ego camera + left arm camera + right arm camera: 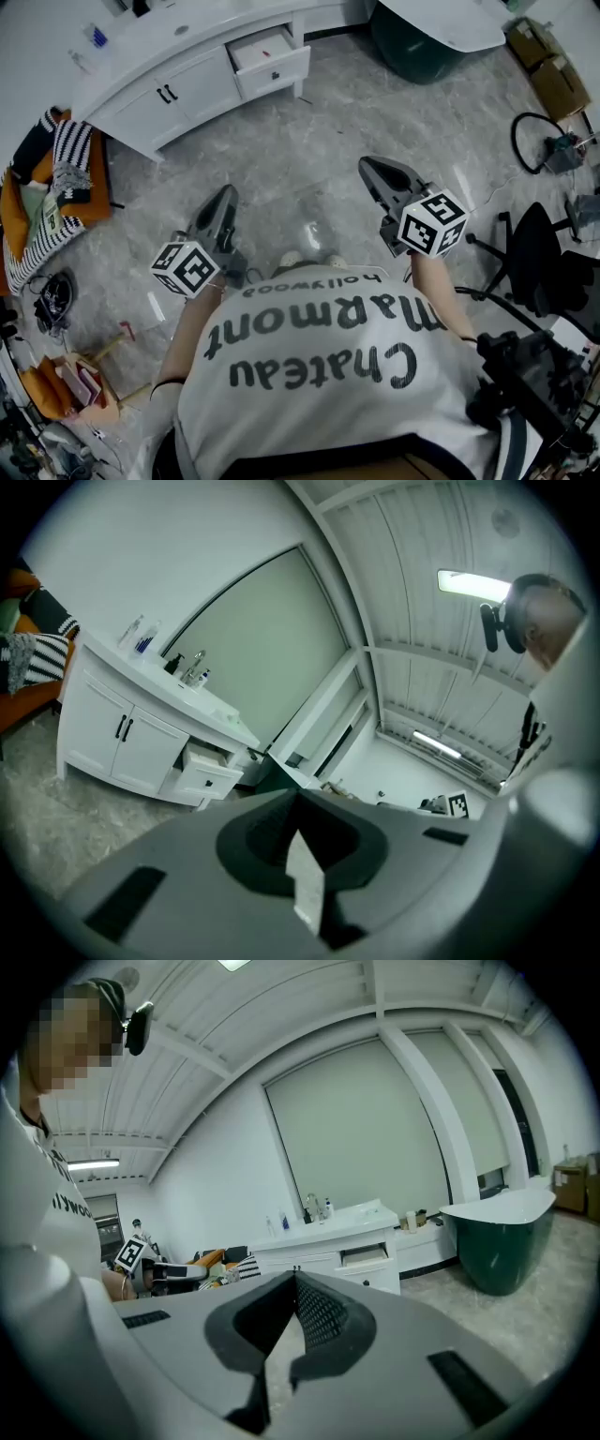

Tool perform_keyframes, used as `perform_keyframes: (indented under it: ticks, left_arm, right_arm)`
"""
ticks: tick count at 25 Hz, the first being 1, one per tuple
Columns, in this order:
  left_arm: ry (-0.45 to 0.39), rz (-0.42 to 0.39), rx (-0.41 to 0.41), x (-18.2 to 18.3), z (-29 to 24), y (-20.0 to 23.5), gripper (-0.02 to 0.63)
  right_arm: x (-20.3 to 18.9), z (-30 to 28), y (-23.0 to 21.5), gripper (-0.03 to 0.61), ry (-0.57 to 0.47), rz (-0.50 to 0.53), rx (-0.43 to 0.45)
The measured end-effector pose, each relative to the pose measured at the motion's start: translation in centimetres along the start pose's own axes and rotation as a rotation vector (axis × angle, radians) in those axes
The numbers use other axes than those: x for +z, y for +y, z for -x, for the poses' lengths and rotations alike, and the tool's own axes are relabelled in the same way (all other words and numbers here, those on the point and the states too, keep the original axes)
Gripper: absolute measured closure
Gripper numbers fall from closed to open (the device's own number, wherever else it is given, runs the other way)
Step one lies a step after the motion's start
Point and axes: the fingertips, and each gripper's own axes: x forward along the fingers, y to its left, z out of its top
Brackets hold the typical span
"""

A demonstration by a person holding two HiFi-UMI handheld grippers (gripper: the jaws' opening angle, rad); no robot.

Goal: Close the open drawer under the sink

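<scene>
The white vanity cabinet (178,89) stands at the far side of the floor. Its upper right drawer (267,56) is pulled out, empty inside, with a small dark knob on its front. That drawer (208,766) shows far off in the left gripper view, and the drawer (366,1255) is also small in the right gripper view. My left gripper (228,191) and right gripper (366,164) are held out over the marbled floor, well short of the cabinet. Both point roughly towards it. Each has its jaws together with nothing between them.
A dark green bathtub (412,42) stands right of the vanity. Cardboard boxes (548,66) and a black office chair (534,253) are at the right. An orange seat with striped cloth (56,178) and clutter line the left. Bottles and a tap (194,667) sit on the vanity top.
</scene>
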Motion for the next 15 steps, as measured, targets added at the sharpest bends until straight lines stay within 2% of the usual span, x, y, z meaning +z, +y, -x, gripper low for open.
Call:
perform_keyframes:
  ticks: [6, 11, 15]
  left_arm:
    - [-0.012, 0.005, 0.006, 1.2, 1.6, 2.2, 0.606]
    - [0.012, -0.047, -0.017, 1.2, 3.3, 3.5, 0.606]
    - [0.01, -0.023, 0.006, 0.8, 4.2, 4.7, 0.606]
  right_arm:
    - [1.2, -2.5, 1.8, 0.568, -0.055, -0.06, 0.041]
    - [0.4, -5.1, 3.8, 0.568, -0.035, -0.012, 0.039]
    - [-0.7, -6.4, 4.4, 0.568, 0.02, 0.039, 0.048]
